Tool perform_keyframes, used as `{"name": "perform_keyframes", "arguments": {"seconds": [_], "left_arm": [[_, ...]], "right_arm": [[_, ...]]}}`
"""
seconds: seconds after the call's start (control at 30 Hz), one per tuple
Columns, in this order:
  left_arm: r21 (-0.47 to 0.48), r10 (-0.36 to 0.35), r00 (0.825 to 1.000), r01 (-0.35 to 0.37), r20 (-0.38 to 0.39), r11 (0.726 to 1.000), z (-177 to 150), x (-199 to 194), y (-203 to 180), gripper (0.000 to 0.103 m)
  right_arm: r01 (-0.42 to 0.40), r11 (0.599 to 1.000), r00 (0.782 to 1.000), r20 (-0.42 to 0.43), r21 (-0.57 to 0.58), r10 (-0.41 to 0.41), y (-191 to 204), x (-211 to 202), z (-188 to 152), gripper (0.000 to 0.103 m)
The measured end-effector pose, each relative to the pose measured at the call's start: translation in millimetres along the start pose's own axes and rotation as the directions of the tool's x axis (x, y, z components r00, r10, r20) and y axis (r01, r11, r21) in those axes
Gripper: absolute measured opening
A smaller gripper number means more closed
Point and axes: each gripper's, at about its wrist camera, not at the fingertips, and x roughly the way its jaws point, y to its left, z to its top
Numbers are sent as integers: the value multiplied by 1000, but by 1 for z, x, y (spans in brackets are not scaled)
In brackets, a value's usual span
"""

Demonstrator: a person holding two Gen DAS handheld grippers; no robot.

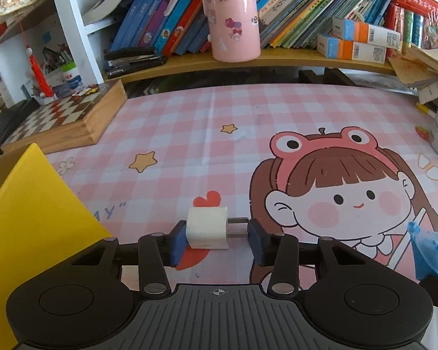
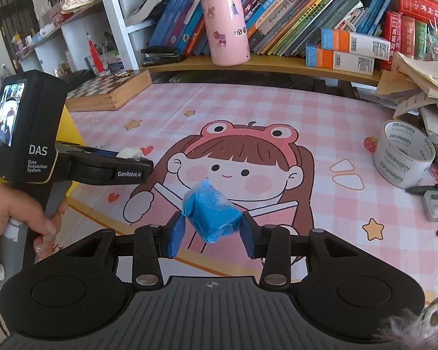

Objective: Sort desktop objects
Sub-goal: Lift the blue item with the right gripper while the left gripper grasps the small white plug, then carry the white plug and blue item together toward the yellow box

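Surroundings: a yellow bin (image 1: pixel 29 218) is seen left of the left gripper (image 1: pixel 216 240); a chessboard (image 1: pixel 64 119) and tape roll (image 2: pixel 404 157) are lying at the mat's (image 1: pixel 189 134) edges, well apart.
Obstructions: nothing is standing between plug and bin.
Plug (image 1: pixel 208 227): lying on the mat, long axis across the jaws, prongs pointing right.
Left gripper: being closed on the plug, pads at body and prong tips.
Right gripper (image 2: pixel 211 234): a blue packet (image 2: pixel 211 213) is being pinched, above the mat.
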Motion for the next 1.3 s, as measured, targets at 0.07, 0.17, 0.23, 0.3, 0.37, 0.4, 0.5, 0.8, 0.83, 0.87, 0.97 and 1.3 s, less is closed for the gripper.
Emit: {"name": "perform_keyframes", "arguments": {"seconds": [0.07,0.17,0.23,0.3,0.37,0.4,0.5,0.8,0.83,0.87,0.97,1.3], "left_arm": [[11,10,1000,-10,0,1000,0,-1,-2,42],[11,4,1000,-4,3,1000,-2,-8,-2,42],[0,-21,1000,21,11,1000,-3,-18,-1,42],[-2,-38,999,38,28,999,-5,-29,0,42],[-5,-52,998,53,38,999,-6,-41,0,42],[-7,-58,997,59,43,998,-6,-46,0,42],[-18,-80,995,81,65,997,-8,-66,1,42],[-49,-125,987,130,103,990,-24,-118,10,42],[-55,-128,986,134,105,989,-27,-122,12,42],[-61,-132,986,139,106,988,-30,-127,14,42],[-74,-140,984,149,114,986,-39,-141,23,42],[-109,-202,973,214,112,971,-64,-175,51,42]], "right_arm": [[1,1000,1000,-8,7,-1,-1,1,-1,38],[9,1000,1000,-14,12,-9,-2,0,-2,38],[14,1000,1000,-8,10,-14,-2,-1,-2,38],[18,1000,1000,-5,11,-18,-2,-2,-3,38],[22,1000,1000,-3,16,-22,-2,-3,-3,38],[23,1000,1000,-1,18,-23,-2,-4,-3,38],[29,999,1000,9,18,-29,-1,-8,-3,38],[45,999,997,64,-4,-44,14,-35,-9,38],[45,999,997,67,-2,-45,16,-38,-10,37],[46,999,997,69,3,-46,18,-42,-12,37],[50,999,996,69,17,-51,24,-51,-18,37],[91,994,992,81,61,-96,48,-81,-36,37]]}}
